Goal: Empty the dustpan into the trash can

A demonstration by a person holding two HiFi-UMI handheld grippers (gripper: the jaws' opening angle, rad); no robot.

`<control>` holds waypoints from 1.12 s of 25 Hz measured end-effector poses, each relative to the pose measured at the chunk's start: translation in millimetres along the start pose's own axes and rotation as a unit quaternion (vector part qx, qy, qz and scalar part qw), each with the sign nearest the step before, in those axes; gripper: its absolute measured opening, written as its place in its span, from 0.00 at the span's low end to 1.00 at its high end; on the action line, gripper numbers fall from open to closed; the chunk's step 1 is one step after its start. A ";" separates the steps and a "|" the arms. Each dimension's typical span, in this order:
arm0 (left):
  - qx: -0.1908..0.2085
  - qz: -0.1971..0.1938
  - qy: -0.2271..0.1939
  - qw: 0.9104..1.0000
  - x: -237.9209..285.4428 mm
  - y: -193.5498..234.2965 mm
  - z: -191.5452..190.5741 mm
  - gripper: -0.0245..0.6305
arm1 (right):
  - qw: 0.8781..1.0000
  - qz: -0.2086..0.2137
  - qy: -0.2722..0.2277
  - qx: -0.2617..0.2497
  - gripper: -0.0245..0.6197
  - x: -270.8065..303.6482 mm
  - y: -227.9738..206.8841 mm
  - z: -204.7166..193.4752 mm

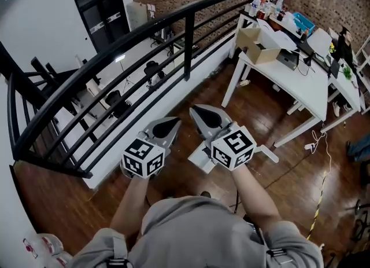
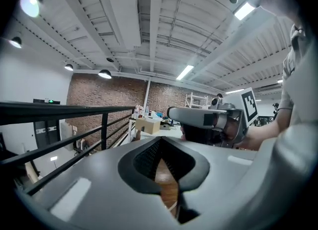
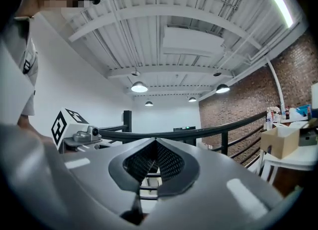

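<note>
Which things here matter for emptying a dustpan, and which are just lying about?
For the job:
- left gripper and right gripper, both shut and empty
- white flat thing on the floor, perhaps the dustpan
No trash can shows.

Lying about:
- cardboard box
- white table
- black railing

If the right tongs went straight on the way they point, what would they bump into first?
Most likely the black railing: the shut right tongs aim roughly level at it, though depth is unclear.
</note>
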State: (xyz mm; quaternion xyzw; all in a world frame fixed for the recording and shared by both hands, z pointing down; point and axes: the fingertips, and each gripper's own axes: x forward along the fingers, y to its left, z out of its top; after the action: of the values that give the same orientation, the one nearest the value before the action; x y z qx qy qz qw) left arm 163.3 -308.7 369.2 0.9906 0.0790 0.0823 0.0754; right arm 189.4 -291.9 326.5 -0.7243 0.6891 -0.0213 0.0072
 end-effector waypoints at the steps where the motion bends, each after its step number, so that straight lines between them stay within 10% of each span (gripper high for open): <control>1: 0.000 0.004 -0.003 1.000 -2.2 1.7 2.7 0.05 | 1.000 0.005 0.000 -0.001 0.04 1.9 2.6 1.7; 28: -0.008 0.016 0.001 1.000 -1.8 5.3 -0.7 0.05 | 1.000 0.014 0.003 0.011 0.04 4.6 -3.1 -1.2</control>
State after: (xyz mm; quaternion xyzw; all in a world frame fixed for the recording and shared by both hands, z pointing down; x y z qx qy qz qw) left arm 162.3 -314.1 370.5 0.9911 0.0622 0.0850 0.0820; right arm 192.7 -296.3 328.0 -0.7142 0.6991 -0.0306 0.0138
